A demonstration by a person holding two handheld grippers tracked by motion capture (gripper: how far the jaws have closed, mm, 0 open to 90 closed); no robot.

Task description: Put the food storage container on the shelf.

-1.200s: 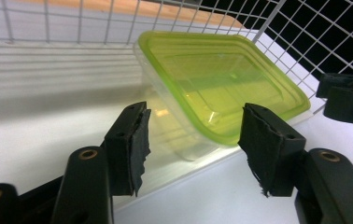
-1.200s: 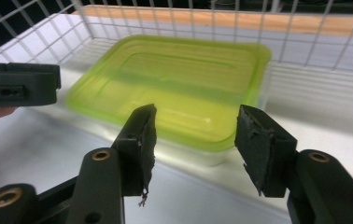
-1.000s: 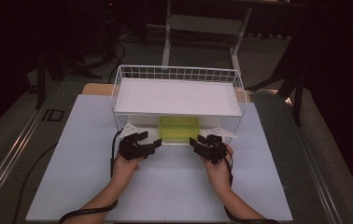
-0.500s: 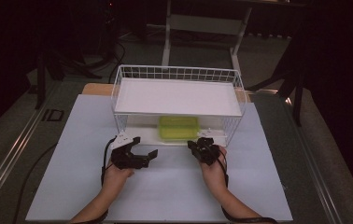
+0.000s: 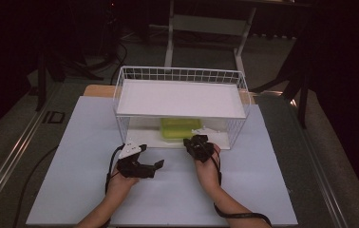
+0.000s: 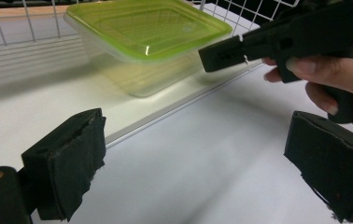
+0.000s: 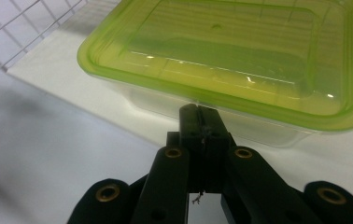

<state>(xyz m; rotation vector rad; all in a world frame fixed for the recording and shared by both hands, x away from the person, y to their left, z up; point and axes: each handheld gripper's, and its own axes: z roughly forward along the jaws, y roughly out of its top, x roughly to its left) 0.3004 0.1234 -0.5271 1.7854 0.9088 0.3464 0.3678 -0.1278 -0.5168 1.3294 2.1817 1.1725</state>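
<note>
A white wire basket (image 5: 180, 76) with a white shelf board (image 5: 180, 97) across its top stands at the far side of the white table sheet (image 5: 263, 190), just beyond both grippers. On its lower floor, under the board, sits a clear plastic container with a green lid (image 5: 181, 127), the thing both hands are near.

The right gripper (image 5: 197, 144) is right at the basket's open front, and in the right gripper view its jaws are pressed together with nothing between them, their tips just short of the container's (image 7: 221, 60) near wall and lid rim; whether they touch it cannot be told.

The left gripper (image 5: 155, 166) lies farther back on the sheet, to the container's left and nearer the person. Its jaws have just been opening and stand wide apart, empty; the container (image 6: 151, 32) lies ahead beyond the floor's edge, with the right gripper (image 6: 221, 55) between on the right.

Around the table the room is dark, with a metal stand (image 5: 206, 23) behind the basket.
</note>
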